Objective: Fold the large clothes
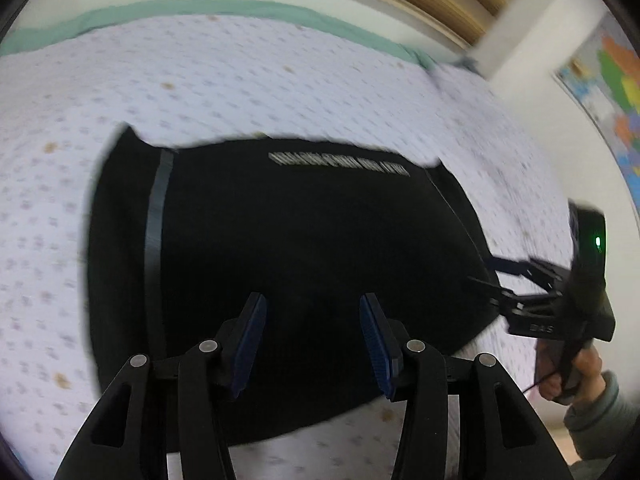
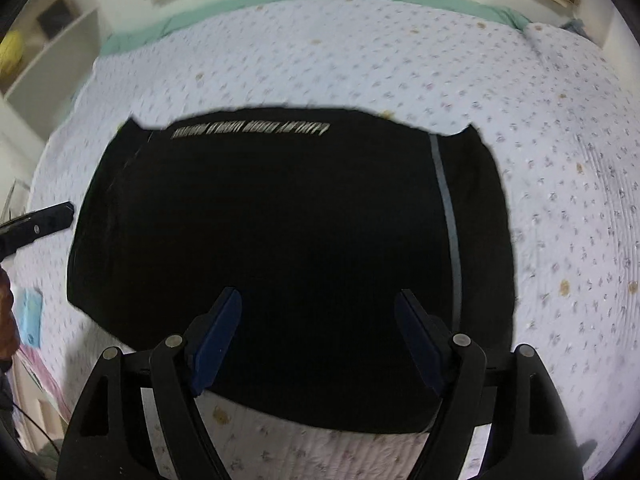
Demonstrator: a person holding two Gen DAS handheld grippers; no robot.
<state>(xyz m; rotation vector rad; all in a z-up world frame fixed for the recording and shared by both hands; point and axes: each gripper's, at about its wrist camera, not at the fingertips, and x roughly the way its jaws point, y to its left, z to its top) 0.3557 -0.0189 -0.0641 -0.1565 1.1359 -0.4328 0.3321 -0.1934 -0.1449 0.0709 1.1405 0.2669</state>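
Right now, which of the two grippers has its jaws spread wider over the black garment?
The right gripper: its blue pads stand clearly farther apart than those of the left gripper. Both are empty above the folded black garment.

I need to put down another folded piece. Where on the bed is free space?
The quilt lies bare between the black garment and the green edge at the far side, and also on the side with the grey stripe. The middle is taken by the garment.
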